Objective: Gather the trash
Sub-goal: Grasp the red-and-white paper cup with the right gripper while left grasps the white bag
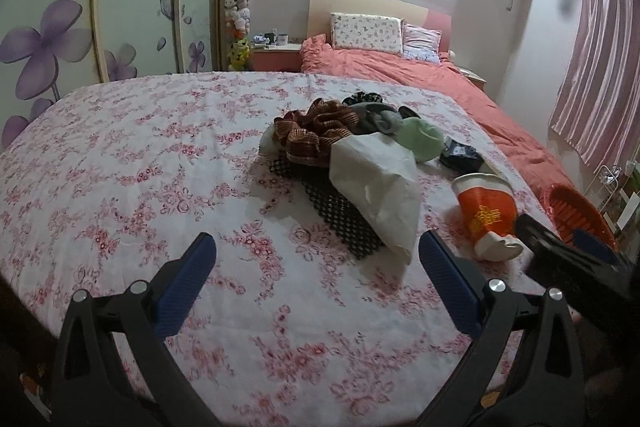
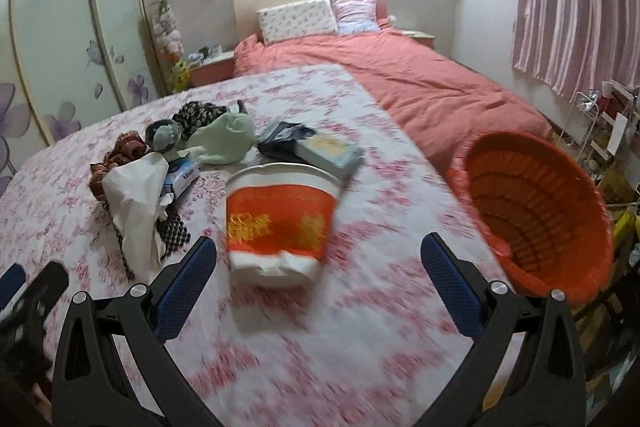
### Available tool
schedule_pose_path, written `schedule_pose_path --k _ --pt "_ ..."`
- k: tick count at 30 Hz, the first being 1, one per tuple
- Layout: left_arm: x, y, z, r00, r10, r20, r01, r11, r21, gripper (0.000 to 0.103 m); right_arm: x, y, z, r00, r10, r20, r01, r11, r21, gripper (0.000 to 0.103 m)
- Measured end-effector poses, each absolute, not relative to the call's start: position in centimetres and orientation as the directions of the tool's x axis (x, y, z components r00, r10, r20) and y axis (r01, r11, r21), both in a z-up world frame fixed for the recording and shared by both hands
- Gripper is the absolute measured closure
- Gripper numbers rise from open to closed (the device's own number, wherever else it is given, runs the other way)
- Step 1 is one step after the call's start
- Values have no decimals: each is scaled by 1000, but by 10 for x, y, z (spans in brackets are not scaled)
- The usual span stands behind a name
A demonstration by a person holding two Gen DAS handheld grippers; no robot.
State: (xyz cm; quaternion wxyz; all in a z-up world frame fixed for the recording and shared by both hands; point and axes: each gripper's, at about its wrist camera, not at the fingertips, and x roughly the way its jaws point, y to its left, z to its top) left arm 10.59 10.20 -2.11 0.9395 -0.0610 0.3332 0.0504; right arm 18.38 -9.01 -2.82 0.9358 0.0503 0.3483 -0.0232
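Cup, orange and white paper, lies on its side on the floral sheet, rim toward the headboard, crushed base toward the camera. In the right wrist view it sits just ahead of the right gripper, between the lines of the two blue fingers and nearer the left one, touching neither. Those fingers are spread wide and hold nothing. The orange basket stands at the bed's right edge, beside the cup. Left of the cup lies a white bag on a black mesh mat, among cloth items. The left gripper hovers over the sheet with fingers spread and empty; the bag's near end lies just ahead of its right finger.
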Motion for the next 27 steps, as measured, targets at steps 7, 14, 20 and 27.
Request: schedule_pose_path --k 7,14,20,27 --pt "118 117 -29 762 38 -646 -144 983 -112 4 217 -84 -46 694 29 -720 66 992 103 3" --pt "135 110 -28 761 7 -648 -117 985 -127 4 227 -84 -55 656 75 -751 23 993 118 32" --pt "158 87 -28 756 -17 -654 -74 991 -112 4 219 -95 -52 663 105 -741 14 988 153 33" --pt "183 72 -43 717 -11 -697 -68 994 -85 9 212 -113 -44 685 110 -720 25 985 174 33"
